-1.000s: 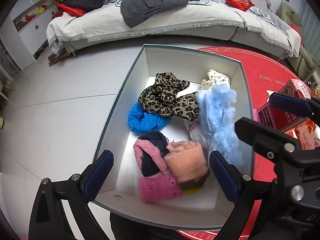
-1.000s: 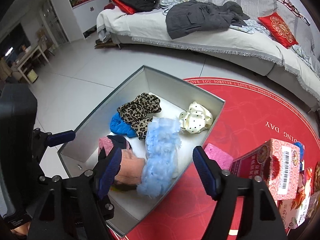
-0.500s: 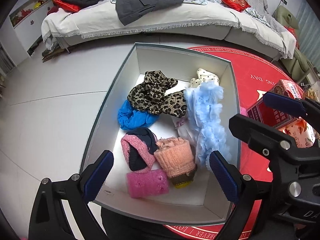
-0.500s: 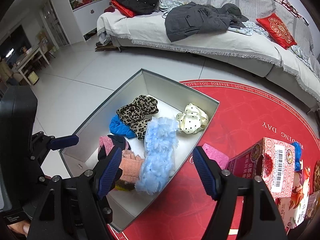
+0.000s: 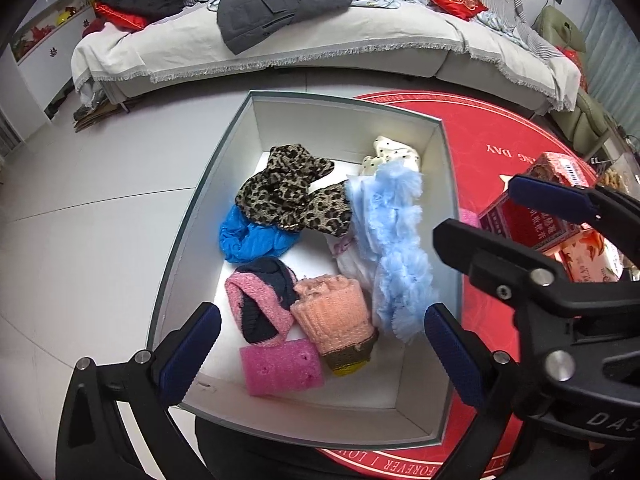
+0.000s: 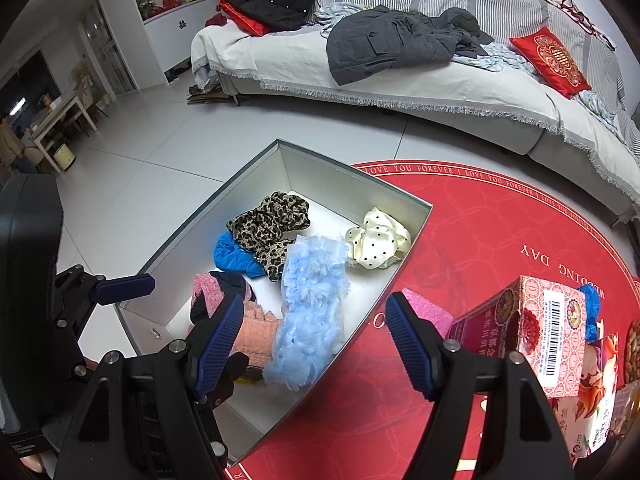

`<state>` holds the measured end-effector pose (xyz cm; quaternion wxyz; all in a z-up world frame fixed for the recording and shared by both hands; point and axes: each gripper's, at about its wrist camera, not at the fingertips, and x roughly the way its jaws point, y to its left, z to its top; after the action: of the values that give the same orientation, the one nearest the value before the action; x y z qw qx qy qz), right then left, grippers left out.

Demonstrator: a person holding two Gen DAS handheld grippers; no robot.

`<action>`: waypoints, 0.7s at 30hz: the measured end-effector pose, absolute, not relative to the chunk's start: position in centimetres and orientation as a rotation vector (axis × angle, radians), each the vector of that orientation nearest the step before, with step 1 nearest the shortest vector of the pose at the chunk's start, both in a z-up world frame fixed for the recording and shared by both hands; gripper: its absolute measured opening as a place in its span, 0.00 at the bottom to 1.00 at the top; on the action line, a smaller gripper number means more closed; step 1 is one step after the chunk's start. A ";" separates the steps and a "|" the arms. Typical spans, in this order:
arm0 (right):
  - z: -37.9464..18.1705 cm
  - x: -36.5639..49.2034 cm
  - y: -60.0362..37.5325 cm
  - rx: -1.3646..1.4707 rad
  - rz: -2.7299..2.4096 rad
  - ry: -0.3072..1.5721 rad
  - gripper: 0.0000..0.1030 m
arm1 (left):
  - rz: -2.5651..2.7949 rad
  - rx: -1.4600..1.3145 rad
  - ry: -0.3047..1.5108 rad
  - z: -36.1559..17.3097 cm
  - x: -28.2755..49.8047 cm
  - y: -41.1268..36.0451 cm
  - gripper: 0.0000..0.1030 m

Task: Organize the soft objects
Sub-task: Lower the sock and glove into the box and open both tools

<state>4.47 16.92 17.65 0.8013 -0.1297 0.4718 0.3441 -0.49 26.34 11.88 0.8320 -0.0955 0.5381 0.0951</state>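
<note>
A grey open box (image 5: 180, 240) (image 6: 256, 164) stands on the floor, half on a red round rug. It holds a leopard scarf (image 5: 292, 192) (image 6: 268, 224), a blue cloth (image 5: 248, 240), a fluffy light-blue piece (image 5: 400, 248) (image 6: 312, 304), a cream dotted cloth (image 5: 394, 156) (image 6: 378, 244), a pink-and-navy knit (image 5: 260, 300), a peach knit (image 5: 336, 320) and a pink sponge (image 5: 280, 368). Another pink sponge (image 6: 424, 308) lies on the rug beside the box. My left gripper (image 5: 320, 356) is open and empty above the box's near end. My right gripper (image 6: 316, 340) is open and empty over the box's right wall.
Red printed cartons (image 6: 532, 328) (image 5: 536, 220) stand on the red rug (image 6: 500, 232) right of the box. A sofa (image 5: 320, 40) with a grey coat (image 6: 392, 40) and red cushions runs along the back. White tiled floor (image 5: 80, 240) lies left of the box.
Both grippers have drawn back and up from the box, which now looks smaller and farther. Both stay open and empty. The soft things in the box have not moved.
</note>
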 end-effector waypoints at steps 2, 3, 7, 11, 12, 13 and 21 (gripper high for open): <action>17.7 4.5 16.9 -0.276 0.736 1.012 0.74 | 0.194 -0.206 1.138 12.0 -0.5 26.2 0.99; 17.7 4.5 16.9 -0.275 0.736 1.013 0.74 | 0.183 -0.204 1.138 12.1 -0.5 26.1 0.99; 17.7 4.5 16.8 -0.276 0.736 1.008 0.74 | 0.176 -0.182 1.145 12.4 -0.5 25.3 0.99; 17.8 4.7 16.6 -0.270 0.734 1.006 0.74 | 0.211 -0.126 1.149 12.5 -0.5 24.4 0.99; 17.7 4.7 16.5 -0.269 0.734 1.006 0.74 | 0.226 -0.105 1.158 12.5 -0.5 24.2 0.99; 17.7 4.7 16.5 -0.268 0.733 1.006 0.74 | 0.231 -0.086 1.164 12.5 -0.5 23.9 0.99; 17.6 4.9 16.4 -0.262 0.727 1.010 0.74 | 0.225 -0.088 1.194 12.4 -1.1 23.7 0.99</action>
<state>4.87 16.39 17.55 0.8046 -0.1224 0.4715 0.3395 -1.09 23.71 12.36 0.8201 -0.0413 0.5609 0.1058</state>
